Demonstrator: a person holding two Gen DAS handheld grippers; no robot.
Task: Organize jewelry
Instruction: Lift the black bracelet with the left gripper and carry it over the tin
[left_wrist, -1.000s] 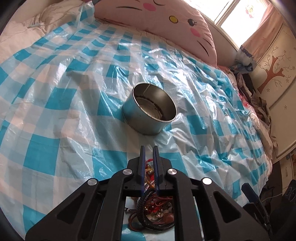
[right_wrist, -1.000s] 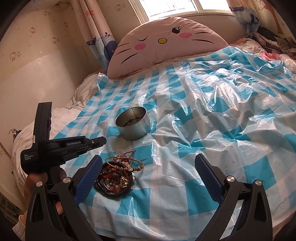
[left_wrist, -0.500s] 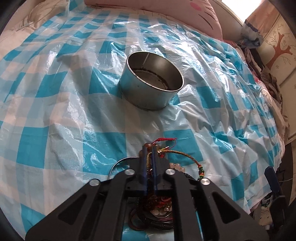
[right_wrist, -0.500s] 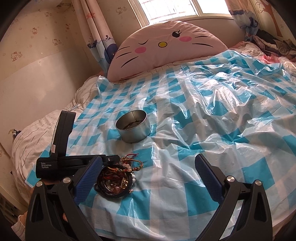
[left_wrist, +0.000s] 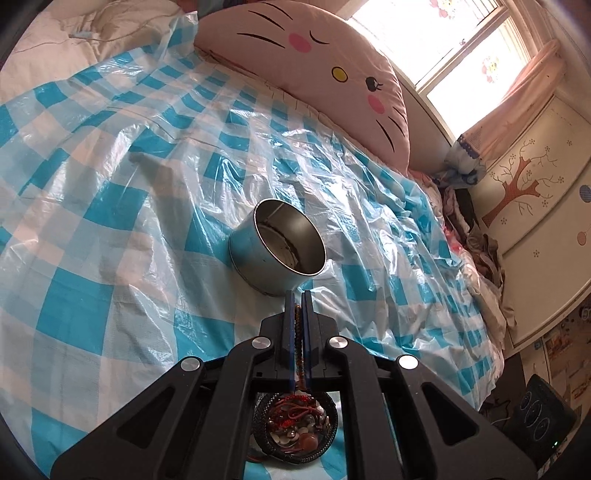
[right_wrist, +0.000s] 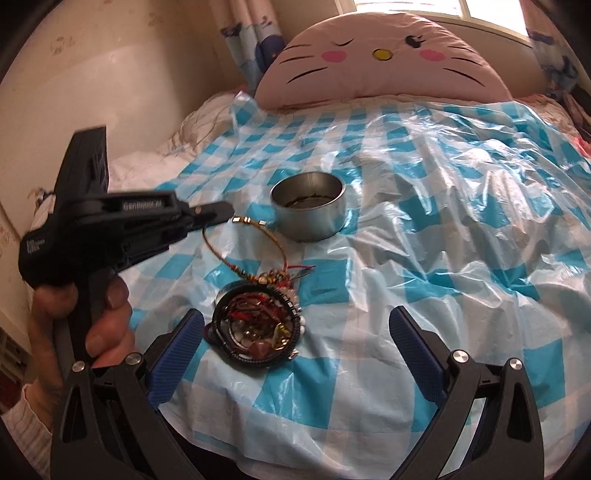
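A silver round tin (left_wrist: 277, 251) (right_wrist: 308, 210) stands open on the blue-checked plastic sheet (right_wrist: 443, 229). Nearer me lies a pile of bracelets and beads (right_wrist: 258, 325) (left_wrist: 295, 424) ringed by a dark cord. My left gripper (left_wrist: 297, 295) (right_wrist: 229, 214) is shut on a thin gold cord bracelet (right_wrist: 212, 249) (left_wrist: 297, 332). The bracelet hangs from the tips, its red-tasselled end trailing onto the pile, just left of the tin. My right gripper (right_wrist: 295, 317) is open wide above the pile's near side, with nothing between its fingers.
A pink cat-face pillow (right_wrist: 380, 62) (left_wrist: 314, 66) leans at the head of the bed. A hand (right_wrist: 103, 321) holds the left gripper at the bed's left edge. Clothes (left_wrist: 484, 254) are heaped along the right side, by a wardrobe.
The left gripper has risen off the pile with the gold bracelet pinched in it and tipped up toward the tin. The right gripper has moved in closer over the pile.
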